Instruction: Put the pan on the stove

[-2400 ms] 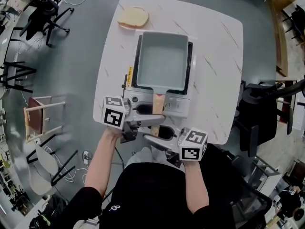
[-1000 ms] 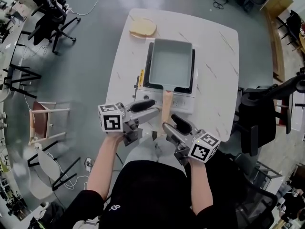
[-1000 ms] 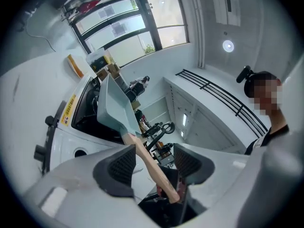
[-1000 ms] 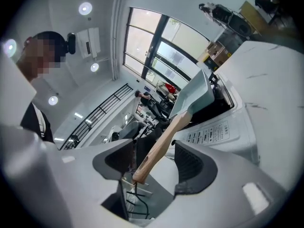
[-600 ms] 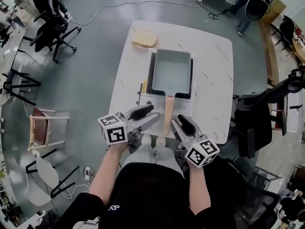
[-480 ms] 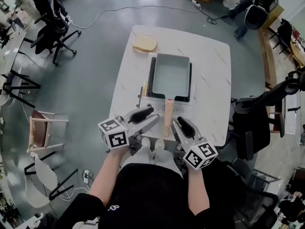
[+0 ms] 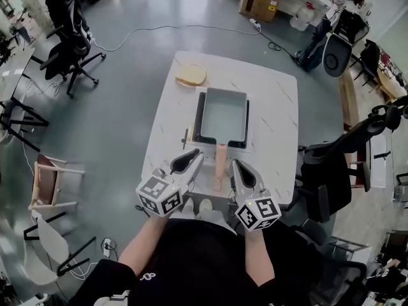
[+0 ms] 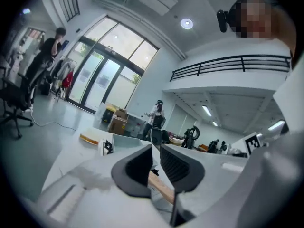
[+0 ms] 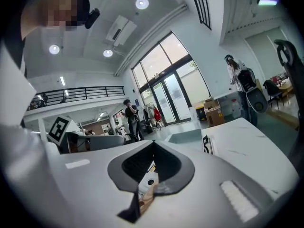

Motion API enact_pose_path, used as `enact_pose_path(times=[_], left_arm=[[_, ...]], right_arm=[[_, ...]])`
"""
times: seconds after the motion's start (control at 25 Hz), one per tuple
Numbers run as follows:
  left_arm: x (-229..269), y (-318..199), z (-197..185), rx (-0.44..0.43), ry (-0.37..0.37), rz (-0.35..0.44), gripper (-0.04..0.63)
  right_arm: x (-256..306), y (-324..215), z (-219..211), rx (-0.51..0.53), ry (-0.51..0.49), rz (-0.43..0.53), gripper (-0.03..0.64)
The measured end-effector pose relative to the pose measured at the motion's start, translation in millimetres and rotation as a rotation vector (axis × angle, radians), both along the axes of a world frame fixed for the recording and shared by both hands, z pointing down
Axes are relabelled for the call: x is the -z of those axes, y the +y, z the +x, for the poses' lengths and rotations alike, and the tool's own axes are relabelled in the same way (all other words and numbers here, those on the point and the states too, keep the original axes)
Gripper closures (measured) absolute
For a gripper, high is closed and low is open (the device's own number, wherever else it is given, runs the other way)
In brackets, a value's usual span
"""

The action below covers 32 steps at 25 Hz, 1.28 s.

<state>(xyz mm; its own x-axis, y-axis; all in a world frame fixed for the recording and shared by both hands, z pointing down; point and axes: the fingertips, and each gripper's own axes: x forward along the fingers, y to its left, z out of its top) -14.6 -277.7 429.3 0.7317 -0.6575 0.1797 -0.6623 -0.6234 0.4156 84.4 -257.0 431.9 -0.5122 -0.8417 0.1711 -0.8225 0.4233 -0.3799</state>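
Observation:
The pale grey rectangular pan (image 7: 222, 112) sits on the black-topped stove (image 7: 203, 146) on the white table (image 7: 274, 107), its wooden handle (image 7: 220, 161) pointing toward me. My left gripper (image 7: 194, 155) hovers at the table's near edge, left of the handle; its jaws are closing to a narrow gap with nothing between them. In the left gripper view (image 8: 156, 148) the pan (image 8: 122, 141) and handle (image 8: 161, 189) lie beyond the jaws. My right gripper (image 7: 234, 164) is right of the handle, shut and empty. The right gripper view (image 9: 153, 144) shows the pan (image 9: 187, 137) ahead.
A slice of bread (image 7: 190, 75) lies at the table's far left corner. A black office chair (image 7: 331, 164) stands close on the right, a wooden-seated chair (image 7: 48, 183) at the left, another office chair (image 7: 70, 50) farther back. A cardboard box (image 7: 258, 2) sits on the floor beyond.
Both grippers have drawn back from the handle toward me and their jaws have narrowed, the right one fully. The pan stays on the stove. The head view has pulled back.

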Motion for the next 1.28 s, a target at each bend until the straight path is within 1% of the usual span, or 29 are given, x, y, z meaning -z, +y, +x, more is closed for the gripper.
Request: enact_pose_path(times=[0.04,0.08,0.16,0.32,0.48,0.56,0.64,0.8,1.0,1.28], left_arm=[[3.0,-2.2,-2.3,0.032,-0.023,0.024,0.553],[6.1,-4.0,-4.0,0.06,-0.043,0.049,0.592],[13.1,-6.8,-6.4,0.106,-0.061,0.089,0.595],[28.7,-12.3,-13.5,0.19,-0.068,0.162,0.595],[31.8,-16.5,-16.8,0.243,-0.116,0.193,0.595],[32.3,-18.6,-17.3,0.255,-0.136,0.202,0.595],[31.1,-20.7,-16.5,0.262,-0.148,0.206,0.595],[27.5,-21.0,-13.3,0.254,-0.16,0.203,0.595],[31.4,-22.3,-11.2,0.245,-0.176,0.216,0.595],[30.6,-22.4,-9.6,0.241,-0.181,0.214,0.595]], right_arm=[[2.3,-1.3,-0.1,-0.004,0.008,0.009,0.628],[4.7,-2.3,-0.1,-0.007,0.014,0.017,0.628],[9.8,-3.9,0.7,-0.016,0.028,0.034,0.629],[21.5,-9.3,5.2,-0.066,0.07,0.077,0.629],[27.0,-12.7,10.7,-0.12,0.144,0.11,0.629],[26.9,-14.1,12.3,-0.138,0.181,0.117,0.629],[26.0,-15.0,15.1,-0.153,0.195,0.121,0.629],[24.3,-14.6,17.5,-0.159,0.196,0.123,0.629],[29.5,-17.3,17.1,-0.151,0.204,0.138,0.629],[30.5,-19.2,15.4,-0.141,0.214,0.144,0.629]])
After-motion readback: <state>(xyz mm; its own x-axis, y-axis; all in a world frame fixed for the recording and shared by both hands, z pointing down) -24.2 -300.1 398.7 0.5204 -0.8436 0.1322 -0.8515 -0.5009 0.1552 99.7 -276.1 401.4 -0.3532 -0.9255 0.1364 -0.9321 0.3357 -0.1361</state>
